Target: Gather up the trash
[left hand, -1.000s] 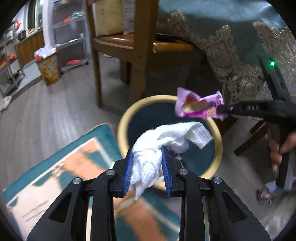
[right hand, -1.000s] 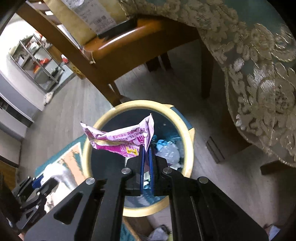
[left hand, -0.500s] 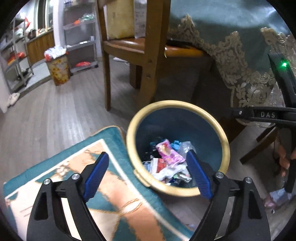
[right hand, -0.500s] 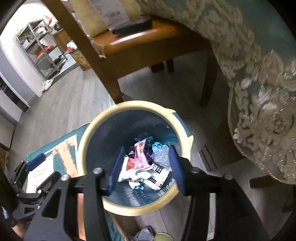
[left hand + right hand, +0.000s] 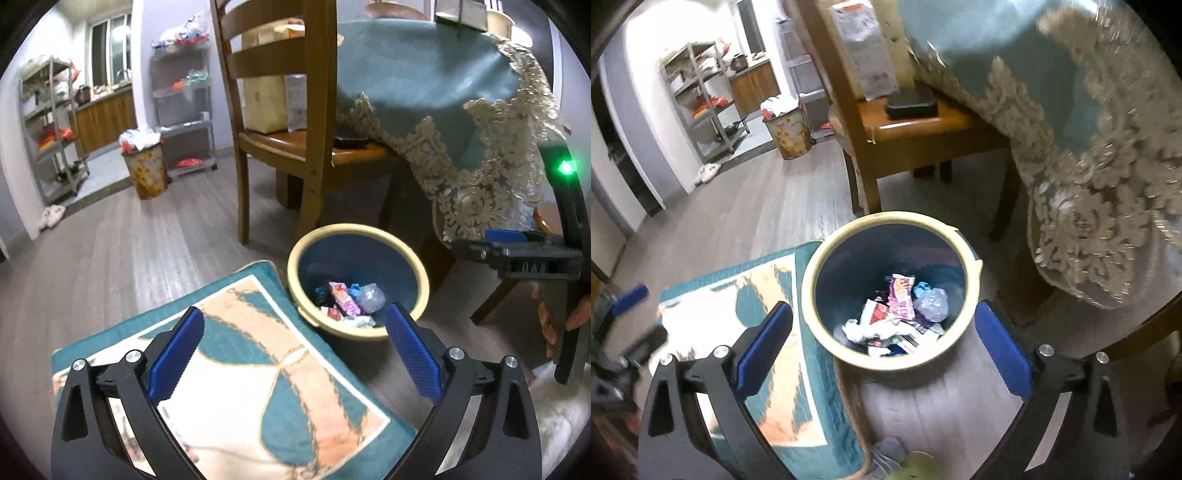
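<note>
Grey wood-plank floor [image 5: 122, 258] fills the room, with metal shelving [image 5: 183, 110] and a flowered bin [image 5: 144, 171] heaped with rubbish far off at about ten o'clock in the left wrist view. At twelve to two o'clock a table under a teal, lace-edged tablecloth [image 5: 417, 85] hangs its fringe low; a wooden chair [image 5: 291, 122] is pushed in beside it, a tan bag and a dark flat object on its seat. A teal and peach rug [image 5: 258, 369] lies at six o'clock, its edge touching the wastebasket [image 5: 295, 273], a round, cream-rimmed, dark blue bin on the floor just in front of the chair legs. Inside it rests the trash: a pink wrapper [image 5: 901, 295], a crumpled white tissue [image 5: 860, 332], a clear plastic wad [image 5: 932, 301] and smaller scraps. The left tool [image 5: 291, 350] stands with blue pads wide apart, nothing between them, its jaws having just been opening. The right tool [image 5: 882, 347] is likewise spread wide and empty after just opening, the basket framed between its pads; in the left view it shows at three o'clock with a green light, a hand [image 5: 554, 321] on its grip.
</note>
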The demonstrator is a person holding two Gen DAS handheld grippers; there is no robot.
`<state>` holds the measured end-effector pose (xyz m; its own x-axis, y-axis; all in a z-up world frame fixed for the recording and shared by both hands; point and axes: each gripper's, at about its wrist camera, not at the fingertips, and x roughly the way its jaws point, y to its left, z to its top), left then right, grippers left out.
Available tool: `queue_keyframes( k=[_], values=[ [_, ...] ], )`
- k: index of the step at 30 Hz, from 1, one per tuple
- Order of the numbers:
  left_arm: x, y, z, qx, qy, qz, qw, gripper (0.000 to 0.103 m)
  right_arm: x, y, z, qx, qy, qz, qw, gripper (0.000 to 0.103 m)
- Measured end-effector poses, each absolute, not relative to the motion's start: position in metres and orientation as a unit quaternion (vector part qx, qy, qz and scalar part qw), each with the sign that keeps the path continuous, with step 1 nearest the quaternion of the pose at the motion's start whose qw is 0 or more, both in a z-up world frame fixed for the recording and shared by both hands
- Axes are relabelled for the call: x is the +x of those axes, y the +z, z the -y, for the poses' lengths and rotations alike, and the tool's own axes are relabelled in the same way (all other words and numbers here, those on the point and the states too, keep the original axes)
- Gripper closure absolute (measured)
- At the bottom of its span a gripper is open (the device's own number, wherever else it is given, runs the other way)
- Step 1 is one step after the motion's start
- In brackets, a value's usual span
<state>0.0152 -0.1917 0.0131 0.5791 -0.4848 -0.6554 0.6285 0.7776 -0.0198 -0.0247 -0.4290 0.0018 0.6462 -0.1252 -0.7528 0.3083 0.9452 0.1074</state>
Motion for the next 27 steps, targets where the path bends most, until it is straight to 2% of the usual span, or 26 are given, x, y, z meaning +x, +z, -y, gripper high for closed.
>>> queue_keyframes(
  k=[14, 27],
  values=[
    [-0.041, 0.044, 0.153, 0.122, -0.285, -0.288, 0.906, 0.005, -0.099, 0.027, 0.362, 0.04, -0.12, -0.313, 0.941, 0.006],
    [-0.047, 0.04, 0.151, 0.109, -0.271, -0.293, 0.91, 0.005, -0.096, 0.026, 0.333, -0.013, -0.105, -0.313, 0.944, 0.006]
  ],
)
